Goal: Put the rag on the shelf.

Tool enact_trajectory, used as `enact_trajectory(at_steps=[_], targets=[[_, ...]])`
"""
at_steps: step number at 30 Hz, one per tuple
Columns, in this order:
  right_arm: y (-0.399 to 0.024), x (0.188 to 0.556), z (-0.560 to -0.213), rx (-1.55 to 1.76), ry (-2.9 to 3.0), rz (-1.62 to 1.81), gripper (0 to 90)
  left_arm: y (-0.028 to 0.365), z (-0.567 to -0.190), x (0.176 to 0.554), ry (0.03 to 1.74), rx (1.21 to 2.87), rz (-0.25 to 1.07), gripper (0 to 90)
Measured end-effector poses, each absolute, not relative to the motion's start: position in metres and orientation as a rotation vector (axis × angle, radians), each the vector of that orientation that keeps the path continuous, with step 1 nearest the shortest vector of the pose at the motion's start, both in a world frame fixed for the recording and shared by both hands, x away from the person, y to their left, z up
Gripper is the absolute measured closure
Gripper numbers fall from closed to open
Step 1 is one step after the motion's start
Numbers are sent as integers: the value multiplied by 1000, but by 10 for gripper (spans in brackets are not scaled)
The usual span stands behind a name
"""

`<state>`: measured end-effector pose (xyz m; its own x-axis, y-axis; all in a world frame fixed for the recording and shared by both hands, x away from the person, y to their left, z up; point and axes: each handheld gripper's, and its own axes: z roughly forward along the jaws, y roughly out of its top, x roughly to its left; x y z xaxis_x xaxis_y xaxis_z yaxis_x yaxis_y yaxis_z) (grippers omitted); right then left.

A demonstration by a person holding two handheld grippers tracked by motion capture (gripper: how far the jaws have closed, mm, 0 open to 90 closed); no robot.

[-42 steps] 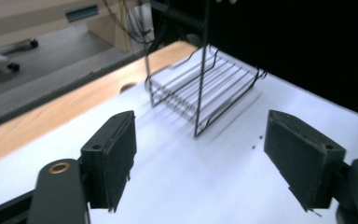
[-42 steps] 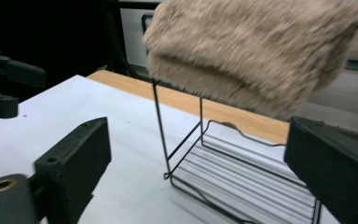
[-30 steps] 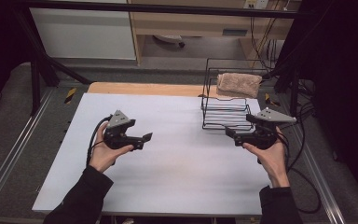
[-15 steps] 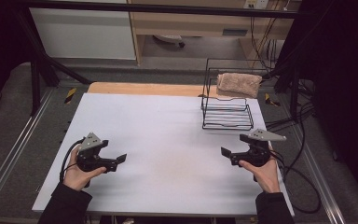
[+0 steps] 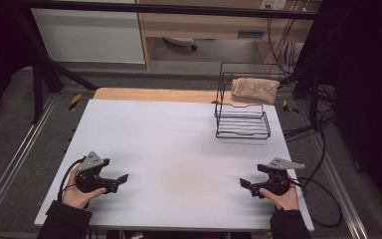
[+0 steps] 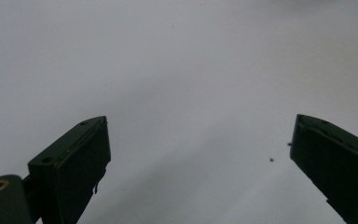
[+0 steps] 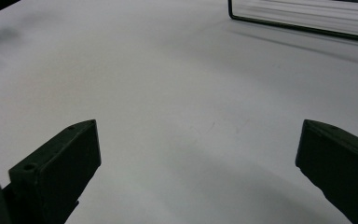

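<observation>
Both claws — left claw [image 5: 123, 178] and right claw [image 5: 244, 183] — are spread wide, nothing pinched; they should be laid gently on the desk [image 5: 179, 144], kept apart.

No readable text, labels, brands or numbers anywhere. Small pale plate [image 5: 251, 34] on the wooden furniture, upper middle of the high view, too blurred to read. Yellow-black hazard-stripe markers [image 5: 74, 101] on the floor by the counter's far corners carry no lettering.
</observation>
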<state>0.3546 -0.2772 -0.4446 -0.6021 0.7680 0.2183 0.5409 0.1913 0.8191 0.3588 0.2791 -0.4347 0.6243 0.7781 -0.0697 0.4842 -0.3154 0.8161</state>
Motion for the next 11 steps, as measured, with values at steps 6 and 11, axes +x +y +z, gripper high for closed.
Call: enact_trajectory(at_steps=[6,11], targets=[[-280,351,-449,1241,2244,1362,6,284,-442,359,1008,1993,427,52],[-280,352,-448,1243,2237,1369,6,281,-444,358,1001,2004,426,53]])
